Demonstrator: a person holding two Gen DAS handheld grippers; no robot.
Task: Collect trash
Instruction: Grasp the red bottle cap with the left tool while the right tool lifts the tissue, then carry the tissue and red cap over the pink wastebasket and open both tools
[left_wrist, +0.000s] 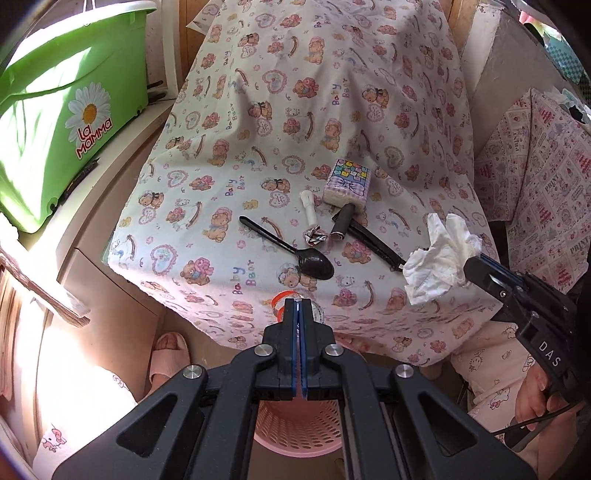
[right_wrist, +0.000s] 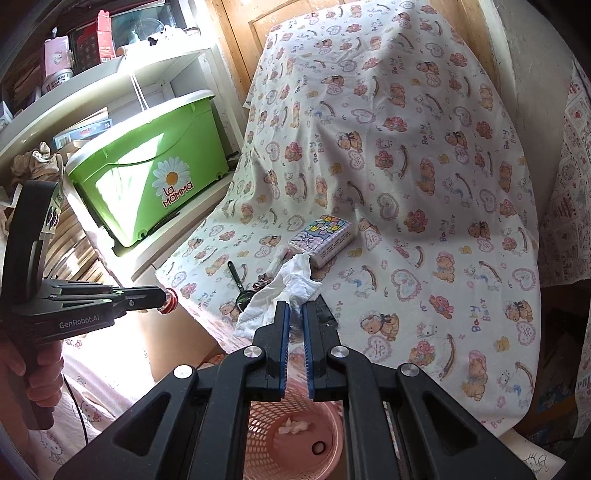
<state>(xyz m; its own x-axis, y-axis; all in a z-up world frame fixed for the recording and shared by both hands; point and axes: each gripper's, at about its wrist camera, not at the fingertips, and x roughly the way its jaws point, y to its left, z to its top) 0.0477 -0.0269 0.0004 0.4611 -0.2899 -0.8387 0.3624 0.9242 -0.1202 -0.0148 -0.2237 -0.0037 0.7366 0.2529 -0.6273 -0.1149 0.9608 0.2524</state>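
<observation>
From your left wrist camera, your left gripper (left_wrist: 298, 308) has its blue-padded fingers pressed nearly together on a small clear piece with a red and white band (left_wrist: 286, 301), held at the near edge of the bear-print cloth (left_wrist: 314, 110). Directly below it stands the pink mesh basket (left_wrist: 295, 428). On the cloth ahead lie a black plastic spoon (left_wrist: 291, 249), a crumpled foil wrapper (left_wrist: 314, 236), a small white tube (left_wrist: 309, 210), a black handled utensil (left_wrist: 365, 238) and a tissue pack (left_wrist: 347, 181). Off to the right, your right gripper (left_wrist: 469, 271) pinches a crumpled white tissue (left_wrist: 441, 254) above the cloth's edge.

From your right wrist camera, the right gripper (right_wrist: 295, 310) has its fingers narrowly parted, with the tissue (right_wrist: 284, 291) caught between the tips and draping left. The basket (right_wrist: 295, 432) sits underneath, with a white scrap and a small dark ring inside. Your left gripper (right_wrist: 168, 295) reaches in from the left, clamped on the red-banded piece (right_wrist: 170, 301). A green storage box (right_wrist: 155, 166) stands beside the cloth.
</observation>
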